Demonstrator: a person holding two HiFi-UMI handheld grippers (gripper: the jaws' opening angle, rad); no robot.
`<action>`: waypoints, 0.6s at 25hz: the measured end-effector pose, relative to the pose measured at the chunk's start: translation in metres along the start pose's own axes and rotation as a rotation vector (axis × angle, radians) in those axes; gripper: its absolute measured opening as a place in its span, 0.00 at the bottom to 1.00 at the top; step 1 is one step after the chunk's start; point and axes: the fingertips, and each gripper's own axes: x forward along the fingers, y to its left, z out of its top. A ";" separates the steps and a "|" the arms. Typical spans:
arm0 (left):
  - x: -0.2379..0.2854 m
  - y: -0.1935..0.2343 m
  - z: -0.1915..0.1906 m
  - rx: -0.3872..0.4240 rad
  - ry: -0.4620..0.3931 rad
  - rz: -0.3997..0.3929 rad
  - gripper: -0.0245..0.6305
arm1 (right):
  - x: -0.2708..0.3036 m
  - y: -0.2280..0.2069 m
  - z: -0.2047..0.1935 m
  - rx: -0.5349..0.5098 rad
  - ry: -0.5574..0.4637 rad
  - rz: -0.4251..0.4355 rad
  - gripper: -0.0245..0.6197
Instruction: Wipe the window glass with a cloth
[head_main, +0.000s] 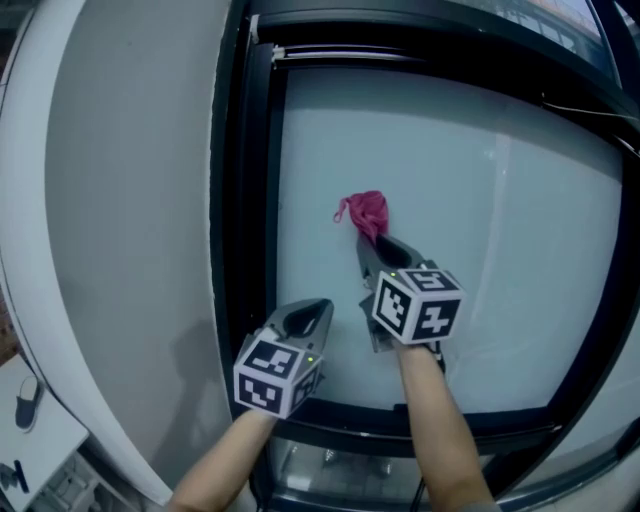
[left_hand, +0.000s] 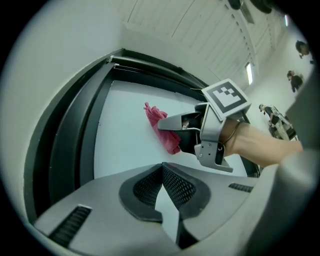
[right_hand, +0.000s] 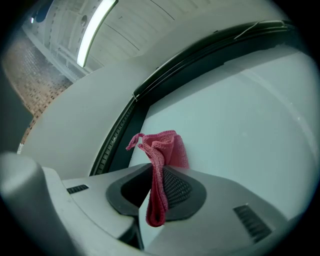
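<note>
Cloth (head_main: 366, 213) pinched in right hand-held gripper (head_main: 380, 243): press it flat to glass (head_main: 490, 180), overlap strokes; left hand-held gripper (head_main: 316, 310) closed, empty.

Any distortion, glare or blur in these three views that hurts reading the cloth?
Head view: dim, bluish; window frame bows outward, cloth readable. Left gripper view: heavy fisheye, dark corners, slightly soft. Right gripper view: fisheye too; ceiling light strip glares top left, cloth sharp.
</note>
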 end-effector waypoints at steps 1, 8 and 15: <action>-0.004 0.005 0.000 0.002 0.004 0.012 0.04 | 0.006 0.008 -0.002 0.010 0.005 0.020 0.12; -0.034 0.041 -0.003 0.012 0.030 0.092 0.04 | 0.042 0.050 -0.016 0.071 0.034 0.110 0.12; -0.054 0.062 -0.007 0.013 0.039 0.135 0.04 | 0.066 0.080 -0.019 0.085 0.036 0.174 0.12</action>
